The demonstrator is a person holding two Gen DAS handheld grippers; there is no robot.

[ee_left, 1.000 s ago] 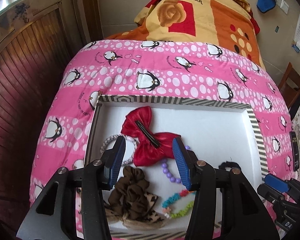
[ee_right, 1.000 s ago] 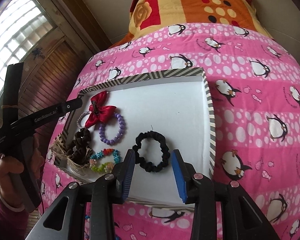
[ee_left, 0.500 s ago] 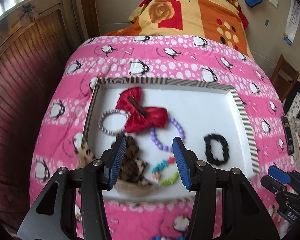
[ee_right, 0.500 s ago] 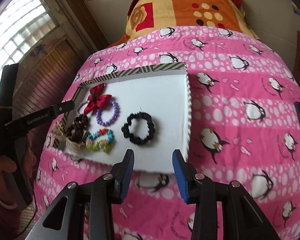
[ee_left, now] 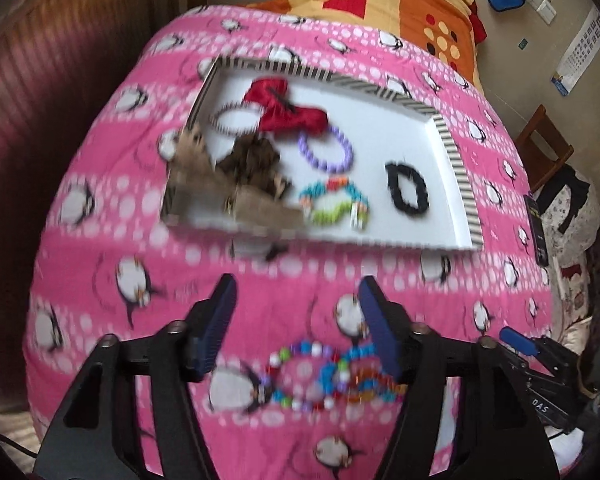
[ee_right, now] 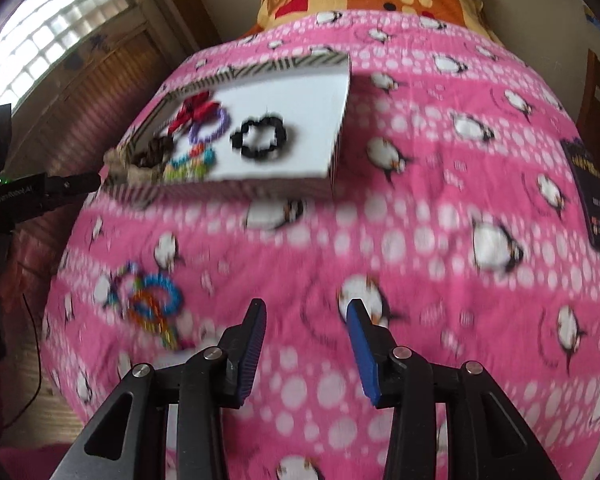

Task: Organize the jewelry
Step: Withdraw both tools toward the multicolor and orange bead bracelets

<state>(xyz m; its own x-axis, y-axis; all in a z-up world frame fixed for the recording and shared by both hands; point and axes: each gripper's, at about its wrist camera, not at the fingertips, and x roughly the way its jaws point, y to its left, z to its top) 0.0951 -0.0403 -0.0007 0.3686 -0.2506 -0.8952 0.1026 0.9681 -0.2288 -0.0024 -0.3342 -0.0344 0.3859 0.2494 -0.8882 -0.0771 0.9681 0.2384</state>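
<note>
Both tongs hang released over the pink penguin-print bedspread (ee_left: 100,280), nothing between their blue pads; the left tongs (ee_left: 298,300) are spread wide, the right tongs (ee_right: 306,318) likewise apart. The striped-rim tray (ee_left: 456,160) lies farther up the bed and already holds a red bow (ee_left: 288,110), a purple bead bracelet (ee_left: 328,150), a black scrunchie (ee_left: 406,190), a brown scrunchie (ee_left: 256,160) and a teal-and-green bracelet (ee_left: 334,202). What is left outside it, as I judge, is the loose cluster of multicoloured bead bracelets (ee_left: 328,376) on the bedspread; it sits just below and between the left pads, close under that tool, its spread running crosswise to the fingers; from the right wrist view the same cluster (ee_right: 152,304) lies well off to the left of the right tongs; so the left hand is plainly the nearer, and a short dip downward would reach it. Motion blur hides how many strands there are.
</note>
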